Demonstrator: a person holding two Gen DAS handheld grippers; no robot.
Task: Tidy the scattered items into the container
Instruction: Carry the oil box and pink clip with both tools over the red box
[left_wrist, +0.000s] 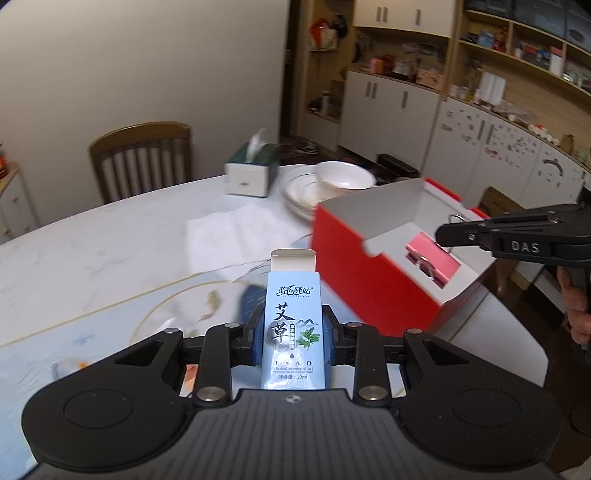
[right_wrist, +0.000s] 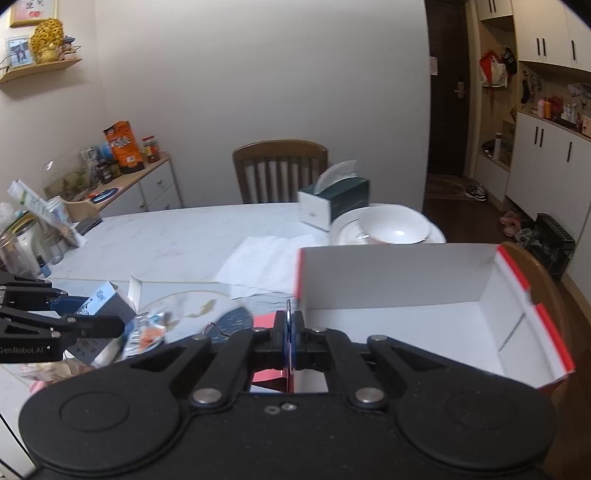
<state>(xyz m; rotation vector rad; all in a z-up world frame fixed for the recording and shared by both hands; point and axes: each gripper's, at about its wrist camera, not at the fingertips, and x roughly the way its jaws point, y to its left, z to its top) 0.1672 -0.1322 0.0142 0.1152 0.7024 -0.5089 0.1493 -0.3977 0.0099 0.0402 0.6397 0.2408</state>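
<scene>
My left gripper (left_wrist: 293, 332) is shut on a light blue essential-oil carton (left_wrist: 293, 325) with its top flap open, held upright above the table. It also shows in the right wrist view (right_wrist: 101, 306). The red box with white inside (left_wrist: 373, 266) stands to its right, open. My right gripper (right_wrist: 290, 328) is shut on a thin flat thing with a metal ring (right_wrist: 289, 314) over the box's left edge (right_wrist: 388, 273); what it is I cannot tell. A red card (left_wrist: 434, 254) lies in the box.
Stacked white plates and a bowl (right_wrist: 388, 225) and a green tissue box (right_wrist: 332, 203) stand behind the red box. White paper (right_wrist: 266, 258) lies mid-table. Wrappers and a dark blue item (right_wrist: 155, 328) lie on the fish-patterned mat. Jars stand far left. Chairs stand behind and right.
</scene>
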